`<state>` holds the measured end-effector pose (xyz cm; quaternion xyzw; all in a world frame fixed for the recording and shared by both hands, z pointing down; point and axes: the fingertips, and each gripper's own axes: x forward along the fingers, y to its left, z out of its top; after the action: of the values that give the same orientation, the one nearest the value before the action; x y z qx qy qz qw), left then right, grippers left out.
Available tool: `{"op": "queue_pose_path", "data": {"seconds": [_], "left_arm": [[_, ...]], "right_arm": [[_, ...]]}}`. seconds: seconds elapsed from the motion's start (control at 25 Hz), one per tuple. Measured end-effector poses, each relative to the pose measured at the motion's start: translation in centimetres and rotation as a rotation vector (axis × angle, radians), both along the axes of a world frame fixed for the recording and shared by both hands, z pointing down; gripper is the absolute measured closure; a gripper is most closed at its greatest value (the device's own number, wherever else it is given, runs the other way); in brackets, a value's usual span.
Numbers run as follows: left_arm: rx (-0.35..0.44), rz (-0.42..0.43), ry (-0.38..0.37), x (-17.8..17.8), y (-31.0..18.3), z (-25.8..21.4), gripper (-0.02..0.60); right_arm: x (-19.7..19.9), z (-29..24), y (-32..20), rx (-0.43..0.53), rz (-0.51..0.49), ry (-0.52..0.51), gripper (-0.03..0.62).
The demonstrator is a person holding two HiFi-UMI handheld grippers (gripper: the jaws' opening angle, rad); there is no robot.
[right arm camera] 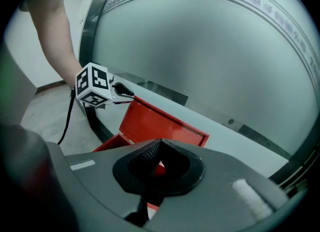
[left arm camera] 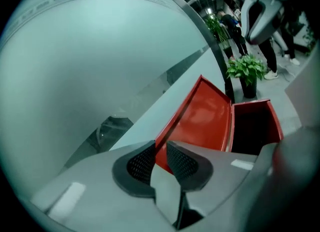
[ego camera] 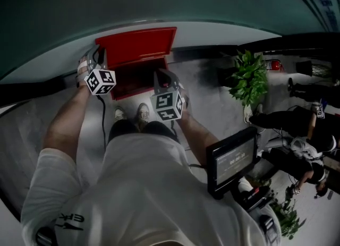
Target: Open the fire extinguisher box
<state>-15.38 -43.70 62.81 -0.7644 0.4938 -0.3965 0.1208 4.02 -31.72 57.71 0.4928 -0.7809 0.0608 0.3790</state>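
At the left corner of the fire extinguisher box lid [ego camera: 139, 42], the left gripper [left arm camera: 161, 147] is closing over the edge, ideally seating squarely; the right gripper [right arm camera: 159, 146] is hanging clenched, empty.

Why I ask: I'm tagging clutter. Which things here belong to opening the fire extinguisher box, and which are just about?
Job: red metal fire extinguisher box; its raised red lid; left gripper, jaws closing around the lid's edge; right gripper, shut, empty.
Just about: green potted plant; black screen on a stand; people nearby.
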Motion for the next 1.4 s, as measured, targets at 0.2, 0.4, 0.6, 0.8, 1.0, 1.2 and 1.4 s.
{"op": "queue_pose_path", "data": {"seconds": [0.2,0.4,0.6,0.8,1.0,1.2,1.4], "left_arm": [[-0.093,-0.01,0.179,0.8,4.1,-0.9,0.578],[-0.16,-0.075,0.435,-0.3,8.0,-2.9,0.578],[-0.174,-0.131,0.594,-0.9,11.1,-5.1,0.58],[-0.148,-0.166,0.663,-0.6,15.1,-7.3,0.58],[-0.095,-0.23,0.71,0.2,19.6,-9.1,0.578],[-0.02,-0.301,0.737,2.1,25.0,-11.0,0.578],[0.068,-0.321,0.754,5.8,30.9,-15.0,0.578]], "right_arm": [[-0.4,-0.6,0.2,-0.01,0.081,-0.075,0.58],[-1.7,-1.4,1.4,-0.018,0.179,-0.177,0.58],[-1.4,-2.2,2.9,-0.01,0.24,-0.236,0.58],[-1.4,-3.2,5.1,0.003,0.206,-0.259,0.58],[-0.9,-4.8,7.8,0.027,0.127,-0.294,0.58],[1.1,-6.8,11.8,0.073,0.046,-0.343,0.58],[3.9,-10.9,16.3,0.147,-0.042,-0.389,0.58]]}}
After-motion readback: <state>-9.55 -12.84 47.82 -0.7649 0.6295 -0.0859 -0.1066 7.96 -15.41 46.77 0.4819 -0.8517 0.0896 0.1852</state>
